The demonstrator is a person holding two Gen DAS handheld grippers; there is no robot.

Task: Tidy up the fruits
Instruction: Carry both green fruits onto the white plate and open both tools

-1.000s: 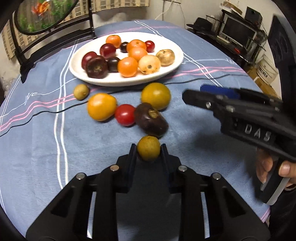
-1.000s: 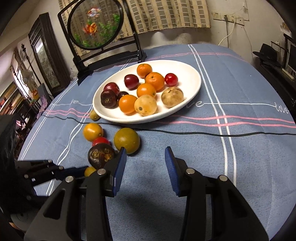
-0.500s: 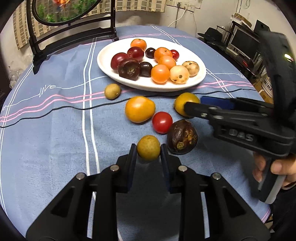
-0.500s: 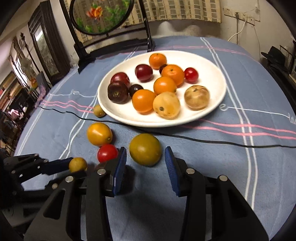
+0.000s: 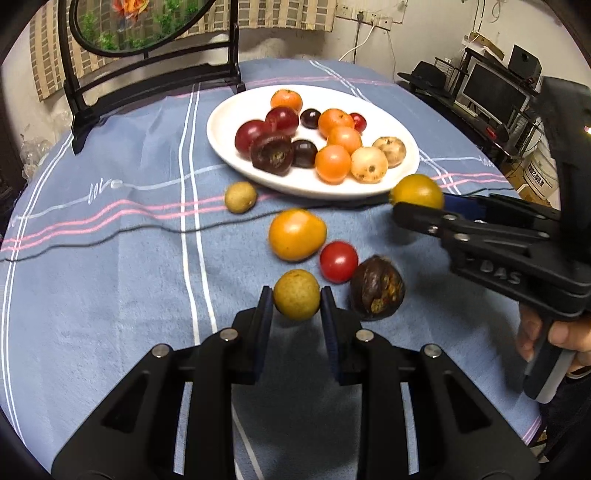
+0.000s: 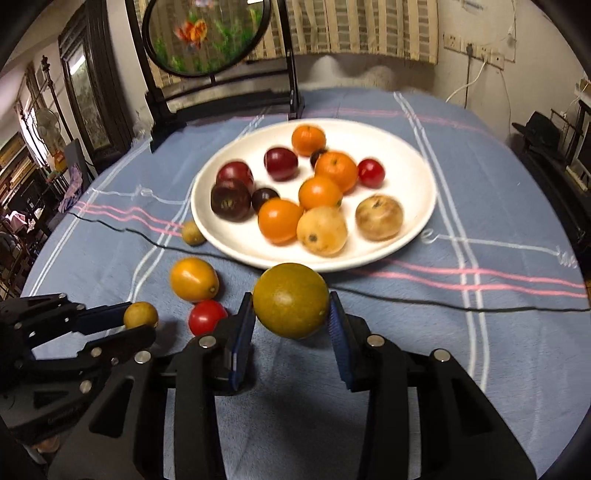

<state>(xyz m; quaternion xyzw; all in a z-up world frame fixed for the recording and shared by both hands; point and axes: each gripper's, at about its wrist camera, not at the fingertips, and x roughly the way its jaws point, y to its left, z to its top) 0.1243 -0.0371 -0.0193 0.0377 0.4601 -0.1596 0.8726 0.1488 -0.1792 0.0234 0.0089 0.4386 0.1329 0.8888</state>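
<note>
My left gripper is shut on a small yellow-brown fruit and holds it above the blue cloth; it also shows in the right wrist view. My right gripper is shut on a large green-yellow citrus, lifted just in front of the white plate; the citrus also shows in the left wrist view. The plate holds several oranges, plums and brown fruits. On the cloth lie an orange fruit, a red tomato, a dark mangosteen and a small brown fruit.
A black stand with a round painted screen stands behind the plate at the table's far edge. A black cable crosses the cloth in front of the plate. Shelves and electronics stand off the table to the right.
My right gripper has closed on the green-yellow citrus and lifted it toward the plate. My left gripper has carried the small fruit forward and up, closer to the plate.
</note>
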